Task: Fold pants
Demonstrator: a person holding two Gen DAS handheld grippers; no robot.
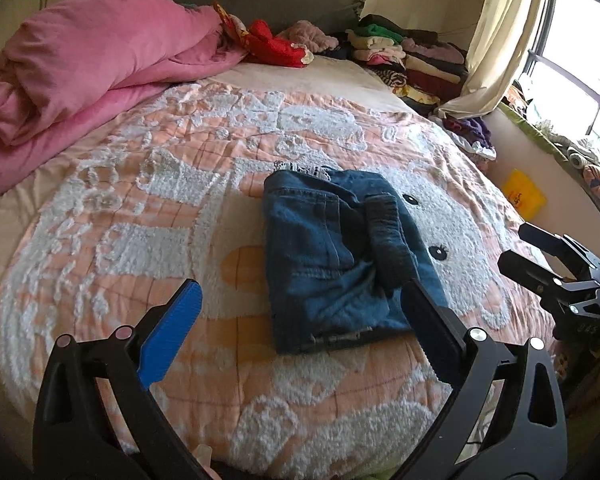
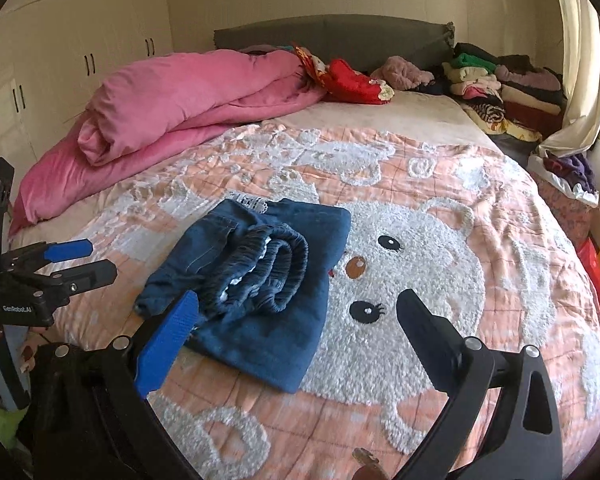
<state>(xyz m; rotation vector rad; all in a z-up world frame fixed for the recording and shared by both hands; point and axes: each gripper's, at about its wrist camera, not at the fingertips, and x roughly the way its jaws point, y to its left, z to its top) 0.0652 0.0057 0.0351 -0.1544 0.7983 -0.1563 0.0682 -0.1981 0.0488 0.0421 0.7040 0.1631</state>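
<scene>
- Left gripper: nearest item in the left wrist view; one blue finger and one black finger, spread wide, nothing between the pads. Hangs above the bedspread, the near edge of the pants seen through the gap. Also seen from the side at the left edge of the right wrist view, jaws apart and empty, a person's hand on its grip.
- Right gripper: one blue and one black finger, released, jaws wide, nothing clamped. Blue finger overlaps the near corner of the pants in the right wrist view; contact cannot be told. Also seen at the right edge of the left wrist view.
- Pants: blue denim, folded into a compact block, lying flat on the bedspread between and just beyond both grippers. Elastic waistband bunched on top; a strip of white lace shows at the far edge.
- Bedspread: peach checks with raised white terry figures; a white bear face lies just beside the pants, partly covered by them.
- Pink duvet: rolled in a heap along the far left of the bed.
- Red garment: loose, near the headboard.
- Stacks of folded clothes: far right corner of the bed, beside a cream curtain.
- Grey headboard: against the far wall.
- White wardrobe doors: far left, right wrist view.
</scene>
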